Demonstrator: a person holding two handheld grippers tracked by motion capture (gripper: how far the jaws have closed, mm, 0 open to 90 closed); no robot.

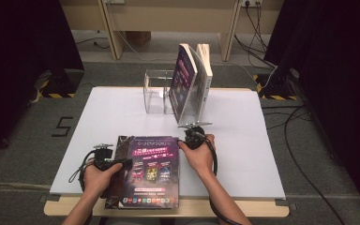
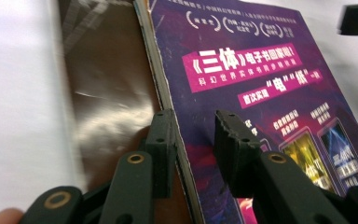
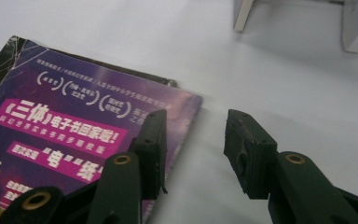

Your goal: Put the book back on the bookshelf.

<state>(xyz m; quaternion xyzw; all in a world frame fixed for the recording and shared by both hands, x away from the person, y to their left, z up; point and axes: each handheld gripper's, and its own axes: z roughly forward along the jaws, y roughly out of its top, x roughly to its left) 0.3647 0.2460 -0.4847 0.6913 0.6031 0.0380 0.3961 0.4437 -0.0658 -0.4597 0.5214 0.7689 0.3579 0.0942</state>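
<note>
— Book (image 1: 152, 171)? Lying flat at lower centre of the table (image 1: 243, 154), cover up.
— Left gripper (image 2: 193, 140)? Jaws apart, straddling its left edge, not pressing.
— Right gripper (image 3: 193, 149)? Jaws spread wide over its upper right corner, gripping nothing.

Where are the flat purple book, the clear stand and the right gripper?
purple book (image 1: 153, 171): high view, middle of its front cover.
clear stand (image 1: 153, 96): high view, its left transparent wall.
right gripper (image 3: 193, 151): right gripper view, gap midway between its two black fingertips, over the book's corner edge.
</note>
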